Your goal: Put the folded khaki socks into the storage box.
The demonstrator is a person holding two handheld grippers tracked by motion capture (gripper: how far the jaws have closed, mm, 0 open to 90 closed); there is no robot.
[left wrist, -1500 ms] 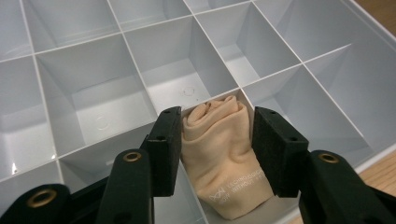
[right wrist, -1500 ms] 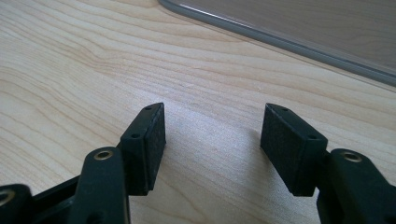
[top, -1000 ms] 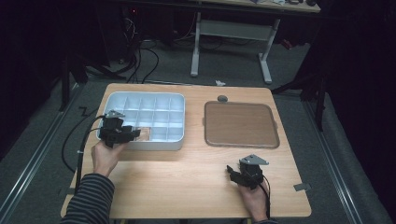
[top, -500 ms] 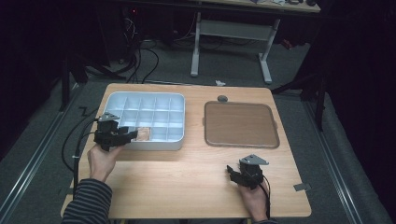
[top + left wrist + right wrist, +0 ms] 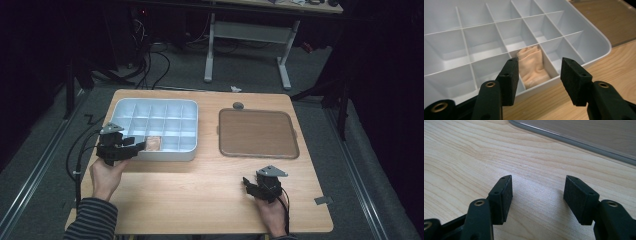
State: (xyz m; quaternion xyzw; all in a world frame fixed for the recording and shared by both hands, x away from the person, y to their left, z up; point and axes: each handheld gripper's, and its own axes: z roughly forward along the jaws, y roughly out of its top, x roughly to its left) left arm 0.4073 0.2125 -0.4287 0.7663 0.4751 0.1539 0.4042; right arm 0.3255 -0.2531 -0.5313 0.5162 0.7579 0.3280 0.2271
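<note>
A white compartment tray (image 5: 125, 107) sits at the table's left. A peach, soft-looking piece (image 5: 153, 144) lies in one of its front-row compartments. My left gripper (image 5: 141, 146) hovers at the tray's near left corner, open, and its jaws have just been opening further with nothing between them. In the left gripper view the gripper (image 5: 538, 75) looks past its pads at the peach piece (image 5: 532, 66) inside the tray (image 5: 599, 47). My right gripper (image 5: 248, 184) rests low over bare wood at the front right, and its jaws (image 5: 537, 197) stand open and empty.
A brown shallow tray (image 5: 257, 150) lies at the right of the wooden table (image 5: 200, 190), and its grey rim (image 5: 574, 140) shows in the right gripper view. A small dark round thing (image 5: 238, 105) lies behind it. A grey tab (image 5: 323, 200) is near the front right edge.
The left gripper has drawn back from the tray toward the left and the person, leaving the peach piece in its compartment. The right gripper has stayed put.
</note>
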